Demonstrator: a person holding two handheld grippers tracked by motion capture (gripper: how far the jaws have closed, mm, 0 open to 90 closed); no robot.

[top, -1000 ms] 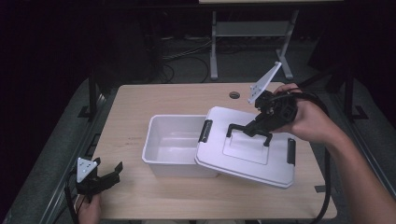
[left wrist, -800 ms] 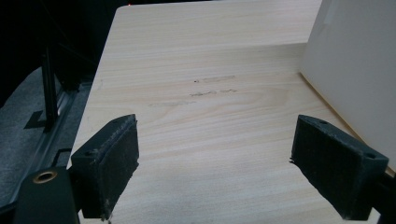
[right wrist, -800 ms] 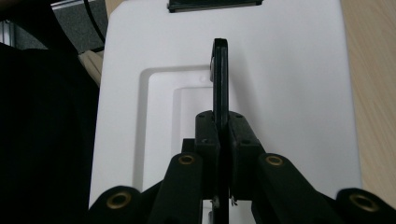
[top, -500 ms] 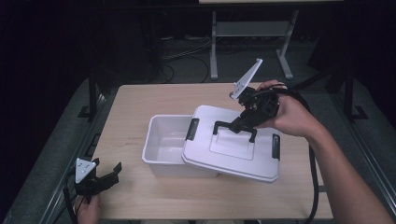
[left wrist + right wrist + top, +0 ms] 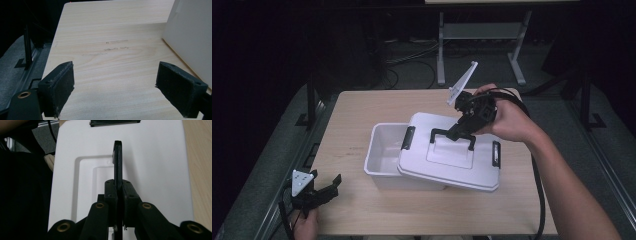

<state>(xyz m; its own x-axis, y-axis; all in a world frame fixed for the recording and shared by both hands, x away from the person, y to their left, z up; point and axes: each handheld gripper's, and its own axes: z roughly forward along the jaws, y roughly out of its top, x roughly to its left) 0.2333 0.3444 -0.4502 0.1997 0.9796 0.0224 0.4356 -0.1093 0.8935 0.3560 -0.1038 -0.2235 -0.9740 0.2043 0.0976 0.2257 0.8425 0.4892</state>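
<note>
A white lid (image 5: 452,160) with black side latches lies slanted over the right part of a white plastic box (image 5: 384,155), whose left part is uncovered. My right gripper (image 5: 460,134) is shut on the lid's black handle (image 5: 453,136). In the right gripper view the handle (image 5: 118,165) stands edge-on between the closed pads above the lid (image 5: 150,165). My left gripper (image 5: 324,189) rests open near the table's front left corner, its pads (image 5: 61,85) wide apart over bare wood, with the box wall (image 5: 192,37) to one side.
The light wooden table (image 5: 352,115) has bare room left of and behind the box. A metal stand (image 5: 477,30) and cables lie on the dark floor beyond the far edge. The person's right forearm (image 5: 562,185) crosses the table's right side.
The right gripper has carried the lid leftward by its handle, so that it covers more of the box. The left gripper has stayed where it was.
</note>
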